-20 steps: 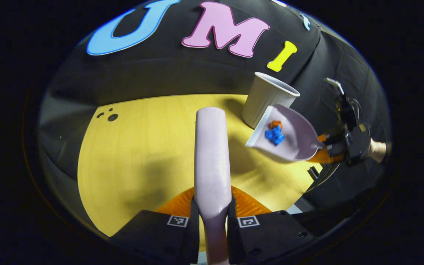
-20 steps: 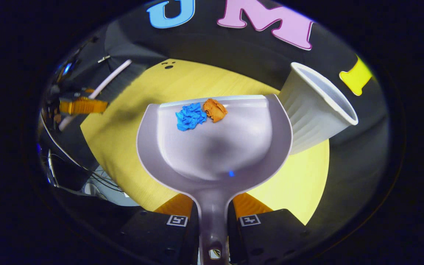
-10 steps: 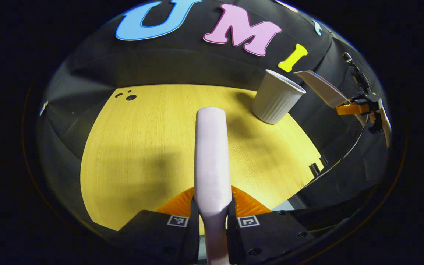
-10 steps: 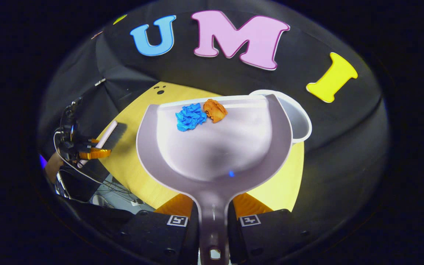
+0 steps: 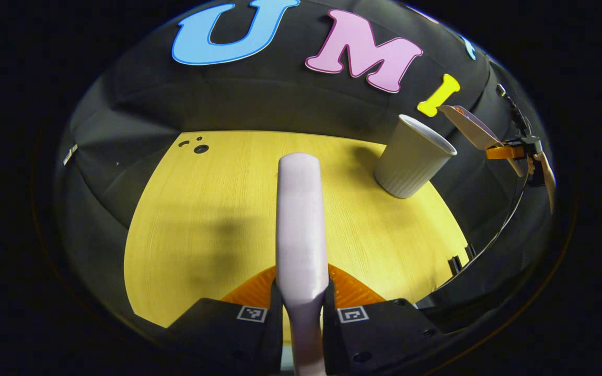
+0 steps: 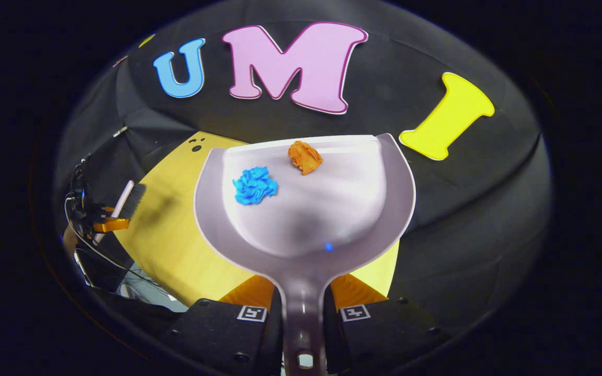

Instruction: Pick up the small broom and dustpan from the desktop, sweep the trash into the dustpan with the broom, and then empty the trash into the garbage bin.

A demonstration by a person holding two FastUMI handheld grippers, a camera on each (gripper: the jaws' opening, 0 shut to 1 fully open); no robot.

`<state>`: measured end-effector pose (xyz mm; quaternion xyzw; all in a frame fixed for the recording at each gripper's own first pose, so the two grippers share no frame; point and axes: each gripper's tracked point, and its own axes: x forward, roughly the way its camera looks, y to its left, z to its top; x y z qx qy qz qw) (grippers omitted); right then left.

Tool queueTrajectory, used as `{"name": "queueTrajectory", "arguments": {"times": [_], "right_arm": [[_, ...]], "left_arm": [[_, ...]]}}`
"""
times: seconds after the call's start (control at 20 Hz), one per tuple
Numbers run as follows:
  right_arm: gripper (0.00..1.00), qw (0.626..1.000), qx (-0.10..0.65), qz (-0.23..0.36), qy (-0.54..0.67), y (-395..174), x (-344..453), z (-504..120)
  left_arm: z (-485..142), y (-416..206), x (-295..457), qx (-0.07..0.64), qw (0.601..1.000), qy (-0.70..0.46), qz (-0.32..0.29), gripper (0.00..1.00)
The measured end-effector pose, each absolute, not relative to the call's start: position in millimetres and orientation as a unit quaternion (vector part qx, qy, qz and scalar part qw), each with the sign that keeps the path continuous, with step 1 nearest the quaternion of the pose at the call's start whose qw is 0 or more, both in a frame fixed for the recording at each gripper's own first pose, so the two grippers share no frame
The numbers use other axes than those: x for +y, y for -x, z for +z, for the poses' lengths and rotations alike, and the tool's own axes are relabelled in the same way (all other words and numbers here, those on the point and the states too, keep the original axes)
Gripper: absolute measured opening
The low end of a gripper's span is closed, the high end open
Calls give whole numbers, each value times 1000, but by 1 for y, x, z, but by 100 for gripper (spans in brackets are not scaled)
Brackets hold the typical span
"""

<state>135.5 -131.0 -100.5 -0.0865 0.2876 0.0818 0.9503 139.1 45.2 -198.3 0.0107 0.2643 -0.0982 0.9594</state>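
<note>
In the right gripper view, the right gripper point(image 6: 303, 313) has its fingers pinching the dustpan's handle, and the dustpan point(image 6: 306, 209) runs straight ahead along the fingers, its long axis in line with them and its open lip farthest away. Two pieces of trash lie inside: a blue paper wad point(image 6: 254, 185) toward the left of the pan's floor and an orange paper wad point(image 6: 304, 156) just short of the lip. The pan is held in the air, above the yellow desk point(image 6: 170, 235).

In the left gripper view, the left gripper point(image 5: 303, 313) has its fingers pressed on the broom handle point(image 5: 301, 224), which points forward over the desk point(image 5: 201, 209); the brush end is hidden from this camera.

Farther off in that same view stands the white garbage bin point(image 5: 411, 159), upright at the desk's far right. The dustpan point(image 5: 471, 128) hangs above and just to the right of the bin's mouth, with its lip toward the bin.

So the coming move likely turns on this: the bin lies ahead of and below the pan's lip, and the right hand is much the nearer. Tipping the lip down should send the orange wad out first. The pan may need to come a little nearer over the opening, or the trash could fall outside it.
</note>
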Motion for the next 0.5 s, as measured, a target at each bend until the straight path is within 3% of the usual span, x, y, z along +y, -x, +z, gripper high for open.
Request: {"name": "queueTrajectory", "arguments": {"times": [0.5], "right_arm": [[36,938,295,86,158,-174,-179,-98]], "left_arm": [[-194,-162,-3,270,961,46,-49,36]]}}
